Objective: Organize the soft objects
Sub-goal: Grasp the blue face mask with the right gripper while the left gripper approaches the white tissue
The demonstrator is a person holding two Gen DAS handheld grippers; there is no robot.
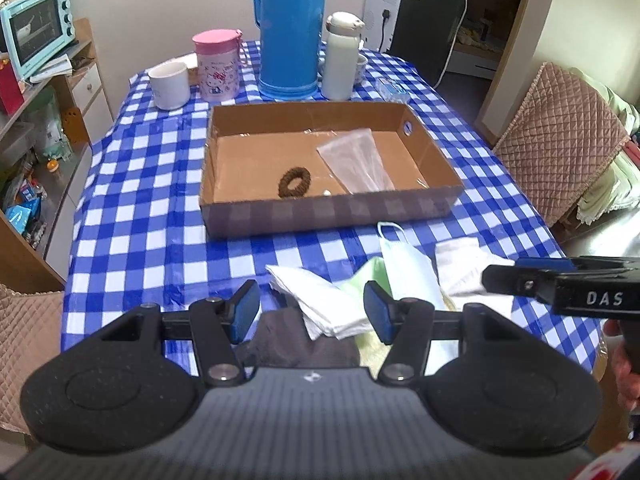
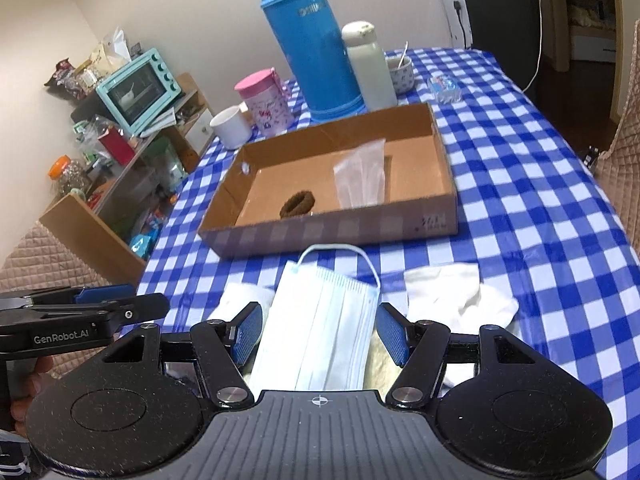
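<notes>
On the checked tablecloth (image 2: 540, 184), near edge, both grippers hang over the loose pile in front of the cardboard box (image 2: 332, 236). Left gripper (image 1: 312, 310): jaws standing well apart, nothing gripped; a folded white cloth (image 1: 320, 300) and a dark grey cloth (image 1: 296, 342) lie below the gap, and I can't tell contact from this angle. Right gripper (image 2: 320, 330): jaws also wide, straddling the blue face mask (image 2: 320, 320), pads clear of it on both sides, so not a grasp yet. Judged step: approach/pre-grasp on the next soft item, probably the mask. Next move calls for lowering the pads onto the fabric, pinching a fold rather than the whole flat width, then lifting and carrying it over the box's near wall. Count, in the box: one brown hair scrunchie (image 1: 294, 182), one clear plastic bag (image 1: 356, 160). On the table, still to sort: one mask, one white sock (image 2: 460, 292), one folded white cloth, one dark grey cloth, one pale green piece (image 1: 368, 280) partly buried, so five visible, possibly more underneath.
</notes>
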